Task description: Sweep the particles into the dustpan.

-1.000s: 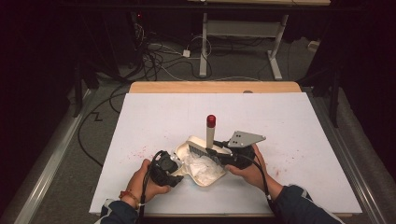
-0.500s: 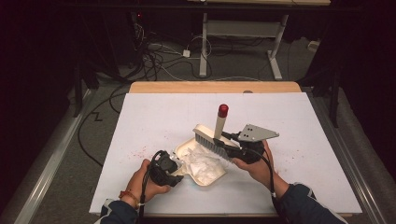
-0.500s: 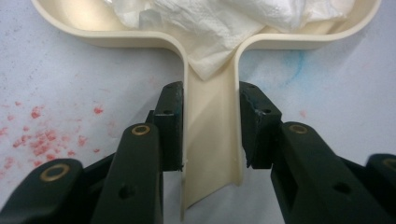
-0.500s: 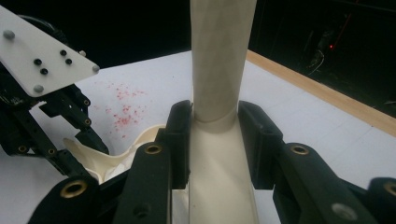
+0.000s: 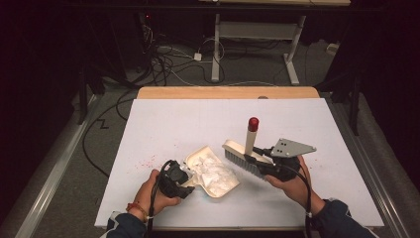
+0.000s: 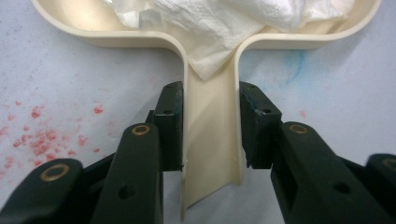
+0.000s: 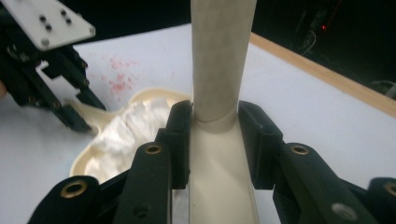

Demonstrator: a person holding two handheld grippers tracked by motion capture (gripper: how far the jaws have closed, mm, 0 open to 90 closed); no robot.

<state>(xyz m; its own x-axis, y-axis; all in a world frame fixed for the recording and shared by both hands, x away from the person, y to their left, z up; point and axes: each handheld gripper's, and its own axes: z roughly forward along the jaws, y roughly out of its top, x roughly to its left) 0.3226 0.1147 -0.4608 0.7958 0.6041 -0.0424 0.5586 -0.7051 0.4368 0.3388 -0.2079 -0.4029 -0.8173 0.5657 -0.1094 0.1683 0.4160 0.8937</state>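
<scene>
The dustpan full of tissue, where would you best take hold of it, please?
By the dustpan's narrow handle, coming in flat along the table from the handle end. It is a slim channel with straight sides, where the left gripper has its jaws, clear of the tissue.

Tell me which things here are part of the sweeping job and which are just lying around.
In the job: dustpan, crumpled tissue in it, hand brush, left gripper, right gripper.
Lying about: red specks on the white table cover, floor cables, desk frame.

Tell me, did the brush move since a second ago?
Yes. The brush, held in the right claw, has gone right, off the dustpan of crumpled paper, and now sits beside it. The dustpan stayed put in the left claw.
</scene>
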